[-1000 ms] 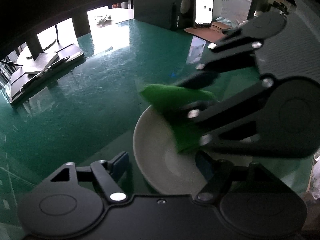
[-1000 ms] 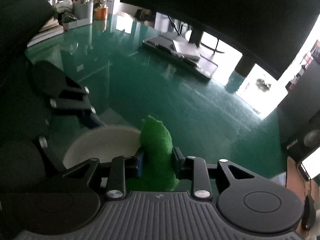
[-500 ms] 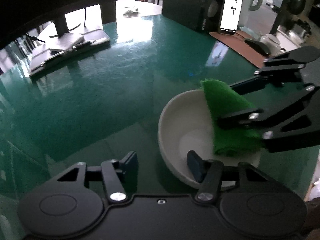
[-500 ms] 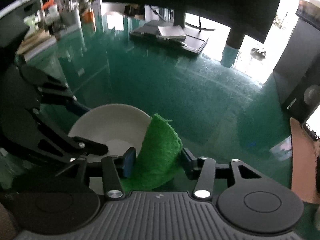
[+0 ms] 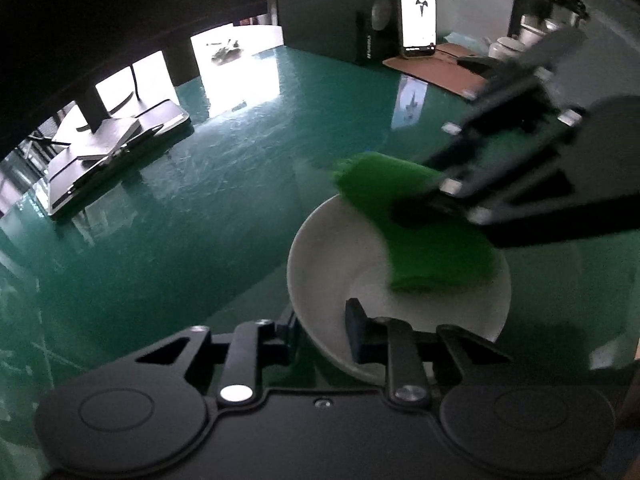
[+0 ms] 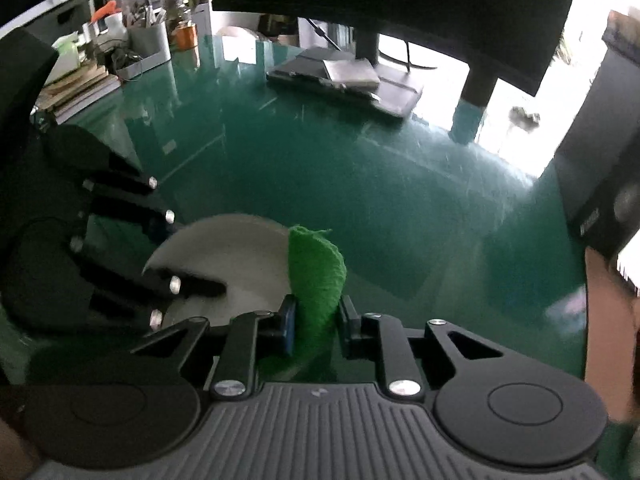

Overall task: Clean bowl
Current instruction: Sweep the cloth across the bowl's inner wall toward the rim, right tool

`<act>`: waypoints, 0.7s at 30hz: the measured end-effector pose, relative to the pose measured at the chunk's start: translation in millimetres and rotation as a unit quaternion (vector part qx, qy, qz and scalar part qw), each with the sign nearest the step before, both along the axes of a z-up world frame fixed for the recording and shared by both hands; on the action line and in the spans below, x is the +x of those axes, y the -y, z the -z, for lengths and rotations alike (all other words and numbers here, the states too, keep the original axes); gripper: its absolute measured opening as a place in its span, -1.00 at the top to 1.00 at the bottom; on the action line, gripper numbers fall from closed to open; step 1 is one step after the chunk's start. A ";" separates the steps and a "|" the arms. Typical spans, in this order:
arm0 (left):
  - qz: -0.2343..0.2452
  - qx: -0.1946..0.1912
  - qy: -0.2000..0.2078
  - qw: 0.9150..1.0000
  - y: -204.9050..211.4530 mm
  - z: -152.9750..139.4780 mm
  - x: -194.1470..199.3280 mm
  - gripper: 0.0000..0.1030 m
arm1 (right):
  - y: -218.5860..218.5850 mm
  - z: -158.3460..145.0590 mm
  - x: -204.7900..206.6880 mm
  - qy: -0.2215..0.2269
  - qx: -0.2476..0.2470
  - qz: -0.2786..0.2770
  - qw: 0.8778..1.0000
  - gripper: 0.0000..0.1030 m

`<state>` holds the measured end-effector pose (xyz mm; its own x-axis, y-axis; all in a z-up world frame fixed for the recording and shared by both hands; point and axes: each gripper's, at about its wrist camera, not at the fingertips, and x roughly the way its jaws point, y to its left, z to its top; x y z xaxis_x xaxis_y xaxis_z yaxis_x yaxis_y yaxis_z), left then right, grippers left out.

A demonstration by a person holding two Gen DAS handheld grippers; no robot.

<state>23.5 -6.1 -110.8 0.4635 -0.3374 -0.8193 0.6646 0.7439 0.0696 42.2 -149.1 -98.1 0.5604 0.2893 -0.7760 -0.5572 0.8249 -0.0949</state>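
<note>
While your left tongs (image 5: 320, 330) are clamping the round white ceramic bowl's (image 5: 320, 264) rim, your right tongs (image 6: 316, 318) are closing on the fuzzy green cloth (image 6: 316, 276).

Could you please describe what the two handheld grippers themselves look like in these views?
Both are matte black plastic. The left gripper has a smooth body with two round embossed discs, flat scissor-like link bars on silver rivets, and dark blue finger pads. The right gripper shares that linkage, rivets and blue pads, but its body is ribbed with fine parallel grooves. No cables, sleeves or lettering are visible.
</note>
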 end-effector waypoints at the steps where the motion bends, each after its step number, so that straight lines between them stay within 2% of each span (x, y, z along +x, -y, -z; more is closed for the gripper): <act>1: 0.005 0.002 -0.001 1.000 0.0 -0.2 1.0 0.52 | -7.1 -2.4 5.6 0.008 -0.001 -0.013 1.000 0.60; 5: 0.015 0.009 0.002 1.000 -0.8 -0.3 4.2 0.52 | -15.3 -3.4 12.6 0.010 -0.003 -0.036 0.999 0.59; 11: 0.030 0.013 0.004 0.999 0.3 -0.7 4.1 0.51 | 3.3 4.1 5.3 -0.029 -0.018 -0.027 0.999 0.59; 14: 0.038 0.017 0.003 0.999 1.0 -1.2 4.8 0.51 | -12.3 2.1 12.0 -0.013 -0.033 -0.041 0.999 0.59; 17: 0.039 0.023 0.003 0.999 1.3 -1.7 7.2 0.50 | -31.2 0.6 21.9 -0.001 -0.032 -0.065 0.997 0.48; 21: 0.043 0.022 0.002 0.999 0.3 -1.9 8.8 0.50 | -27.0 3.8 21.9 -0.002 -0.036 -0.075 0.997 0.52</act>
